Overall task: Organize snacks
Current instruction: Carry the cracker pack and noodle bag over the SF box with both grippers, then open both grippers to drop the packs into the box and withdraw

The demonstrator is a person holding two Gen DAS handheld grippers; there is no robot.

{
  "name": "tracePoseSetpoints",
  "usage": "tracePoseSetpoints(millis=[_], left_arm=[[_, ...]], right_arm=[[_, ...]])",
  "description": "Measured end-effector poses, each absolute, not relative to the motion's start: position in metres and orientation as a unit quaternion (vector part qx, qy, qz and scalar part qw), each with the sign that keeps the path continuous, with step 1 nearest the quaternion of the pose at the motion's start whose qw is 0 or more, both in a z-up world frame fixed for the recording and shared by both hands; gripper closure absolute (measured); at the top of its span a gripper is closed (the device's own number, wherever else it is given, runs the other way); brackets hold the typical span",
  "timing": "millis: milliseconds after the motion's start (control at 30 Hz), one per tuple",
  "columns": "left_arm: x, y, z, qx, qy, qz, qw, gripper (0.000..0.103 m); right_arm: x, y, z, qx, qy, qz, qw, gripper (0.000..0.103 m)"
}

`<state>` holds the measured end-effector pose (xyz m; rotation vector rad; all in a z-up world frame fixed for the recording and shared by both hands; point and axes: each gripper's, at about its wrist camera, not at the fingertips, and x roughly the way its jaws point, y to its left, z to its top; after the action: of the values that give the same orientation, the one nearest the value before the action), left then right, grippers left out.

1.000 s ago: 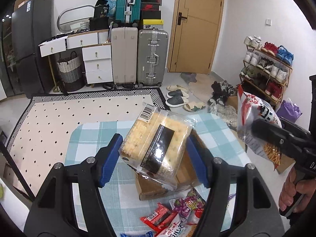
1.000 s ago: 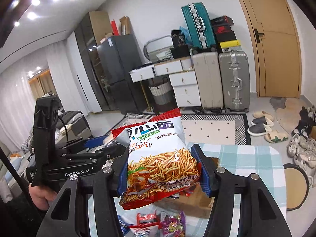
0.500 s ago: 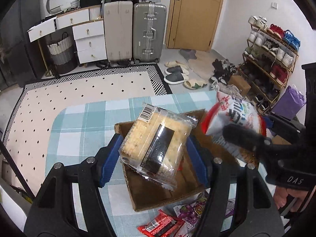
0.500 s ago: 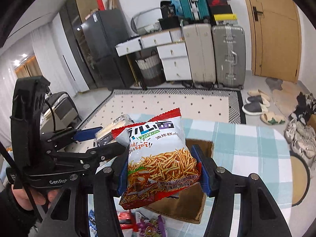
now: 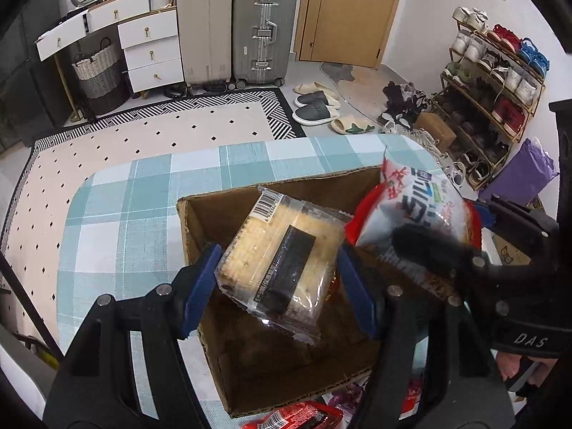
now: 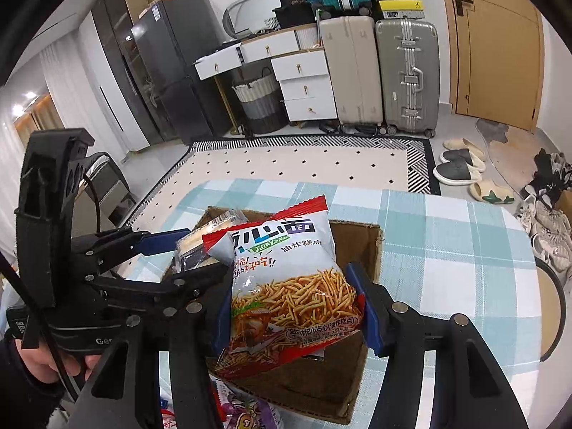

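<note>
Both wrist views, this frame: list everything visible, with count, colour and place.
cracker pack: 1, clear wrap, over box, left grip
noodle snack bag: 1, white-red, over box, right grip
cardboard box: 1, brown, on table
table: 1, teal-white check cloth
loose snacks: several, red and purple, near box
suitcases: beige, silver, teal, far wall
shoe rack: 1, right wall
left gripper: black, blue pads
right gripper: same
</note>
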<state>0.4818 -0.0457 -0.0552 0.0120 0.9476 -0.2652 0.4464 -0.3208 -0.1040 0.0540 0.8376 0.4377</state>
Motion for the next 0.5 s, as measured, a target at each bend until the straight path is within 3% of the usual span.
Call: tracePoseSetpoints(millis=[500], left_arm=[[0.468, -0.029, -0.054, -0.002, 0.447, -0.111, 0.888, 0.035]], right_arm=[[0.441, -0.322, -0.110, 0.022, 0.397, 0.193, 0.897, 0.040]])
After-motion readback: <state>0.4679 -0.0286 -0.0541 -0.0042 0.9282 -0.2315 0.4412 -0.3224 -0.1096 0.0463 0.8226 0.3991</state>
